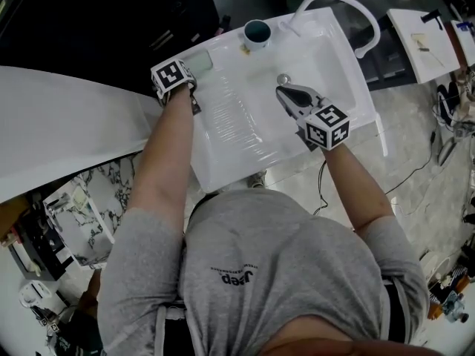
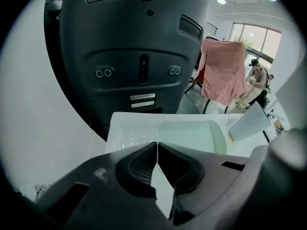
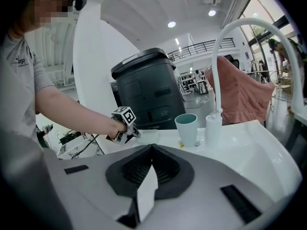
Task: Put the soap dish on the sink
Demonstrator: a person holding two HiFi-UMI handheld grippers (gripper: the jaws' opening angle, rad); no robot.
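Pale marble floor (image 1: 415,132), big dk grey bin (image 3: 146,87), pink cloth (image 2: 223,78) draped, round ceiling lights (image 3: 171,24), bright window (image 2: 254,37) rt

The white rectangular sink (image 1: 230,128) carries everything, with a round metal drain (image 1: 283,79) in its basin floor. On its back ledge rest a pale green translucent soap dish (image 1: 199,61) at the left corner, a white teal-lined cup (image 1: 257,34), and a white pump bottle (image 3: 212,123) just beside the arched white faucet (image 3: 215,71).
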